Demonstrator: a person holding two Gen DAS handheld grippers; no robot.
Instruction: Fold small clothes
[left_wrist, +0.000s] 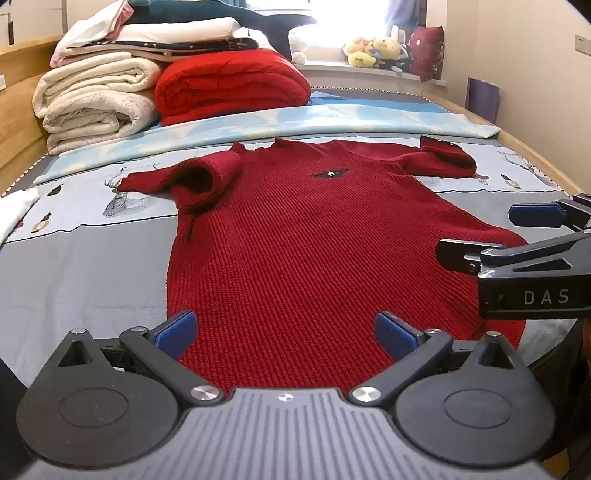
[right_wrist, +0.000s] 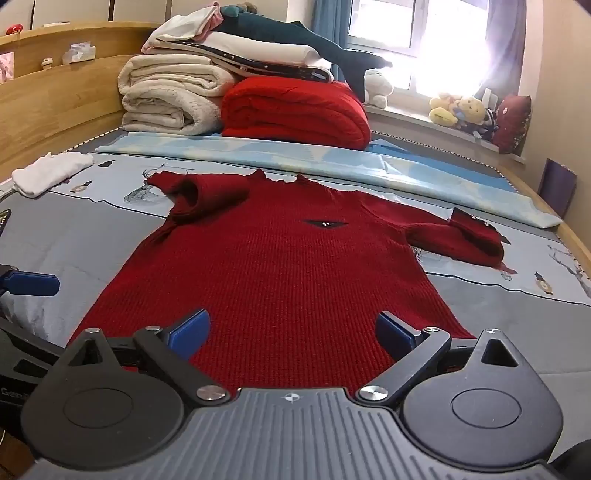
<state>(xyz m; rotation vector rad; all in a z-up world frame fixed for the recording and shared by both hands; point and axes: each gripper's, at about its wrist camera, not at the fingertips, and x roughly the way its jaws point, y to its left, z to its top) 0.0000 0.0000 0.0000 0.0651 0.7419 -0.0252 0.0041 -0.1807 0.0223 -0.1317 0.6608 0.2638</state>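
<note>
A dark red ribbed knit sweater (left_wrist: 314, 240) (right_wrist: 288, 266) lies flat and face up on the bed, collar away from me, hem near me, with a small dark emblem on the chest. Both short sleeves are bunched at the shoulders. My left gripper (left_wrist: 286, 334) hovers open over the hem, nothing between its blue pads. My right gripper (right_wrist: 291, 334) also stands open above the hem with nothing in it. The right gripper (left_wrist: 491, 236) shows at the right edge of the left wrist view. The left gripper's blue pad (right_wrist: 33, 284) shows at the left edge of the right wrist view.
Behind the sweater lie a folded red blanket (left_wrist: 229, 85) (right_wrist: 295, 110) and stacked cream quilts (left_wrist: 92, 99) (right_wrist: 166, 96). A small white garment (right_wrist: 51, 171) sits far left on the patterned sheet (left_wrist: 74, 266). Plush toys (right_wrist: 458, 109) line the windowsill; a wooden headboard (right_wrist: 55, 99) runs along the left.
</note>
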